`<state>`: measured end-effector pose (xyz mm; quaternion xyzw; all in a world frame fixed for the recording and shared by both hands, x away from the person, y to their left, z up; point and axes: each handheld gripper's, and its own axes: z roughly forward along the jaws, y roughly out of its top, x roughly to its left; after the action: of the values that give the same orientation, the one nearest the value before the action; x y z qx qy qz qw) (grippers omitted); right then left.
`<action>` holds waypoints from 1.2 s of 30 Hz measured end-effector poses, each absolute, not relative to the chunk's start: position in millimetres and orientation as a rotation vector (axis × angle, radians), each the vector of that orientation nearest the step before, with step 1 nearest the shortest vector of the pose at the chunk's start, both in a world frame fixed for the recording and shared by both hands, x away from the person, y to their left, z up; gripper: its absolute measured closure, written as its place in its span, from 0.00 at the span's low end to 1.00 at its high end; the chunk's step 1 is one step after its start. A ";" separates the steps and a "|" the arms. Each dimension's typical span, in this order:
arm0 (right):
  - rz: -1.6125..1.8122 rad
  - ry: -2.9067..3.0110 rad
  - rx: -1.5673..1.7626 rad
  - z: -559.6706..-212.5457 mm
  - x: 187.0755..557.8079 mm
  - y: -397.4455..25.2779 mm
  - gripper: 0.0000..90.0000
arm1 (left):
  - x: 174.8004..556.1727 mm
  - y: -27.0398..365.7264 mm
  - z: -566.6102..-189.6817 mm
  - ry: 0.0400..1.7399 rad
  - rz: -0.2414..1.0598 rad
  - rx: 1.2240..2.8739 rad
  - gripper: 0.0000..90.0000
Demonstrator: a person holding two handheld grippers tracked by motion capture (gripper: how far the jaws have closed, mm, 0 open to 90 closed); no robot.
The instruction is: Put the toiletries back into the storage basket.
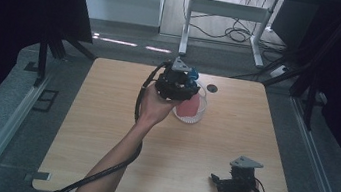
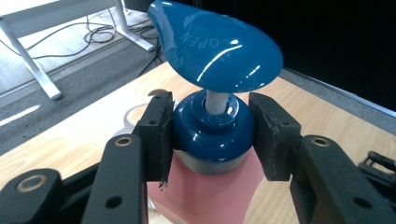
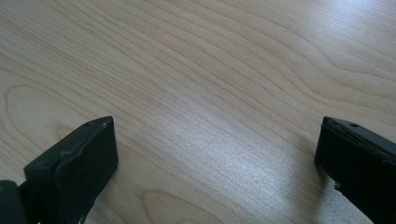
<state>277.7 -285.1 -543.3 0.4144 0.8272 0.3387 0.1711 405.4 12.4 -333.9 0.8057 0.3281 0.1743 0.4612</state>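
Note:
A pink pump bottle (image 1: 188, 107) with a glossy blue pump head (image 2: 219, 46) marked OPEN stands in a clear round dish (image 1: 187, 120) at the back middle of the wooden table (image 1: 103, 132). My left gripper (image 2: 210, 135) is shut on the bottle's blue collar (image 2: 212, 133), with one pad on each side, just under the pump head. In the high view the left gripper (image 1: 177, 84) covers the bottle's top. My right gripper (image 1: 217, 182) rests low near the table's front right, away from the bottle. The right gripper (image 3: 215, 154) is open with only bare wood between its pads.
A dark round cable hole (image 1: 212, 88) lies in the tabletop just right of the dish. Beyond the table's far edge stands a white desk frame (image 1: 230, 13) with cables on the floor. Black curtains hang on both sides. The left gripper's cable (image 1: 113, 168) trails along the forearm.

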 end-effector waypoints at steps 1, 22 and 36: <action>0.962 2.349 1.176 -543.3 277.7 -285.1 0.00 | 407.3 11.4 -333.0 0.811 0.434 1.981 0.59; 0.965 2.353 1.179 -543.1 277.7 -284.9 0.00 | 443.9 -19.3 -344.8 0.882 0.538 1.959 0.59; 0.967 2.357 1.171 -543.1 278.0 -284.8 0.00 | 459.3 -31.1 -371.4 0.927 0.554 1.972 0.59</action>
<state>278.0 -284.8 -543.1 0.4117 0.8286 0.3400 0.1679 459.3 -31.1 -371.4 0.7911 0.3718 0.2221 0.4320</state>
